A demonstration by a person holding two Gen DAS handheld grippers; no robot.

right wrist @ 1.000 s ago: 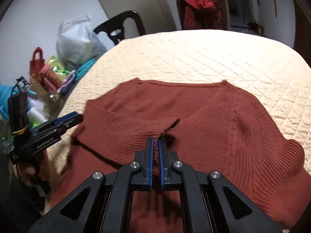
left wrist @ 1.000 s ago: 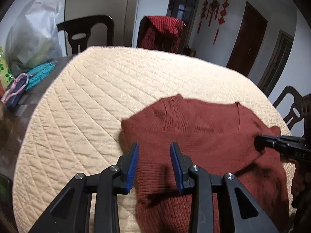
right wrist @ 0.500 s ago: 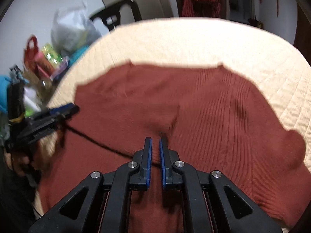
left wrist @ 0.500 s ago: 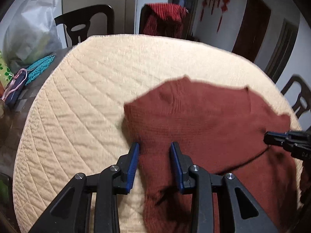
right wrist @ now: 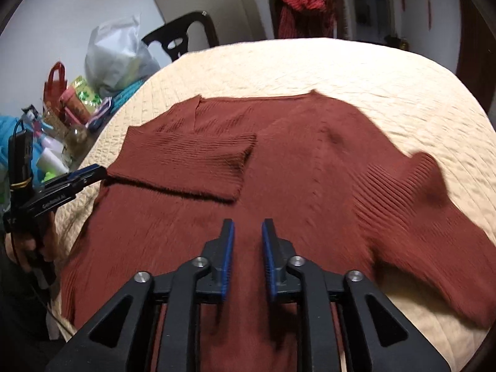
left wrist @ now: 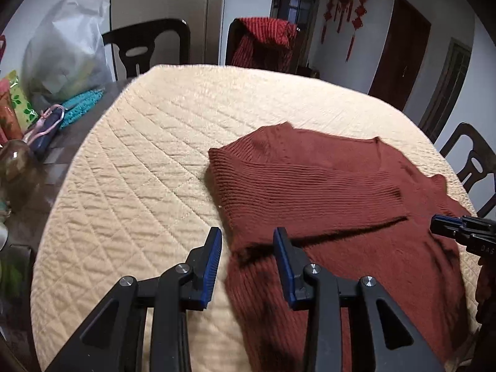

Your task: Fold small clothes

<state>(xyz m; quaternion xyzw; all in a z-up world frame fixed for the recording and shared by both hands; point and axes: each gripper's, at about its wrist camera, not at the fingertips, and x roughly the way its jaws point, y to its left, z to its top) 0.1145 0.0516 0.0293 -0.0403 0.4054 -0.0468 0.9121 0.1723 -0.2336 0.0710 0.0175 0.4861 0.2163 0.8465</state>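
Now the right gripper [right wrist: 247, 232] is opening, empty, above the sweater [right wrist: 279, 170]; the left gripper [left wrist: 247, 241], spread, could snag the folded sleeve [left wrist: 310, 192] ahead.

The sweater [right wrist: 310, 167] is matt ribbed knit (slightly fuzzy); the bench's cover [left wrist: 148, 167] is quilted cream cloth; a crinkled plastic bag [left wrist: 65, 49] looks faintly glossy.

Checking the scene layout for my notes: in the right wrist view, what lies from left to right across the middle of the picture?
Left tongs held at the edge → folded-over sleeve of the rust-red knitted sweater → sweater body → unfolded sleeve → bare cream quilted table cover.
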